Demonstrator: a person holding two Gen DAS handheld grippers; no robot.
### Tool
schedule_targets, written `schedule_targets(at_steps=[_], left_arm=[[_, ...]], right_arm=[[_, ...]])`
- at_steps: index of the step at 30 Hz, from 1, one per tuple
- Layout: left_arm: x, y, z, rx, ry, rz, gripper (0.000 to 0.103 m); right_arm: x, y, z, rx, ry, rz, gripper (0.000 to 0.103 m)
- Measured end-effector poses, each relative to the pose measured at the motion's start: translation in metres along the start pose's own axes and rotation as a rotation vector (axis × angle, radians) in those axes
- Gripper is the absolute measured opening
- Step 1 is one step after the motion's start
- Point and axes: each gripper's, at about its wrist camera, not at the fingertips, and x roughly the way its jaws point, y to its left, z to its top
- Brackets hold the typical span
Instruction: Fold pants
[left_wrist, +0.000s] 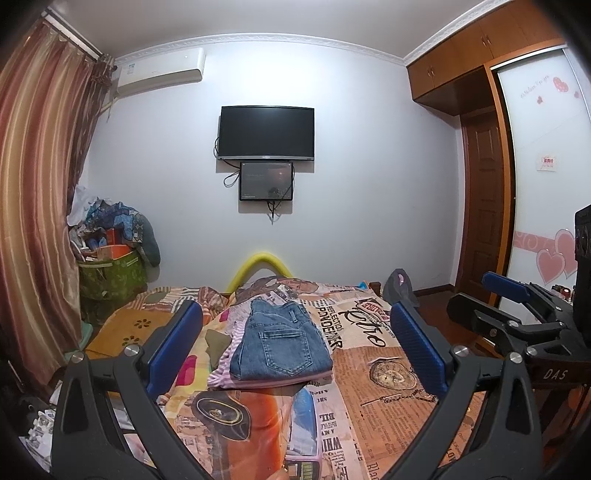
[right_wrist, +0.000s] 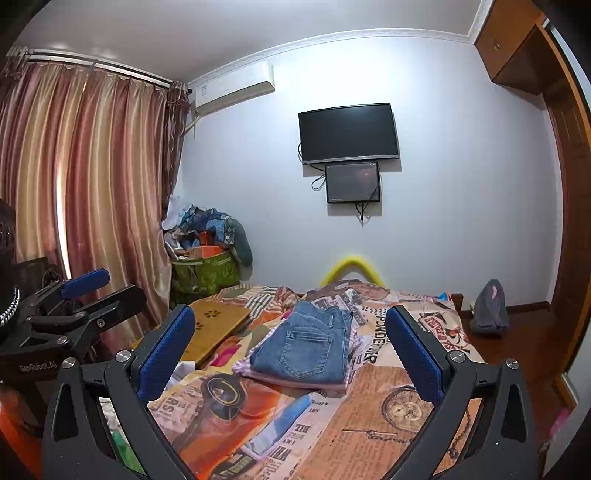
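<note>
Folded blue jeans (left_wrist: 282, 341) lie back pocket up on a pink striped garment (left_wrist: 221, 376) in the middle of the bed. My left gripper (left_wrist: 295, 325) hovers open above the near side of the bed, with the jeans seen between its blue pads and nothing held. The right gripper (left_wrist: 506, 288) shows at the right edge of that view. In the right wrist view the same jeans (right_wrist: 308, 347) sit ahead of my right gripper (right_wrist: 290, 328), which is open and empty. The left gripper (right_wrist: 86, 286) appears at the far left there.
The bed (left_wrist: 388, 369) wears a newspaper-print cover. A wooden lap tray (right_wrist: 218, 325) lies on its left side. A green bin (left_wrist: 110, 275) heaped with clutter stands by the curtain (left_wrist: 40, 192). A grey bag (right_wrist: 489, 308) sits on the floor at the right. A TV (left_wrist: 266, 133) hangs on the far wall.
</note>
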Motion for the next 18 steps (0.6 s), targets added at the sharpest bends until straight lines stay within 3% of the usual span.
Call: schedule_targets(at_steps=[18], left_arm=[[0.0029,-0.0045,-0.0050,-0.014,0.012,-0.002,0.103]], right_arm=[[-0.0026,-0.0053,0.0013,0.010,0.008,-0.005,0.102]])
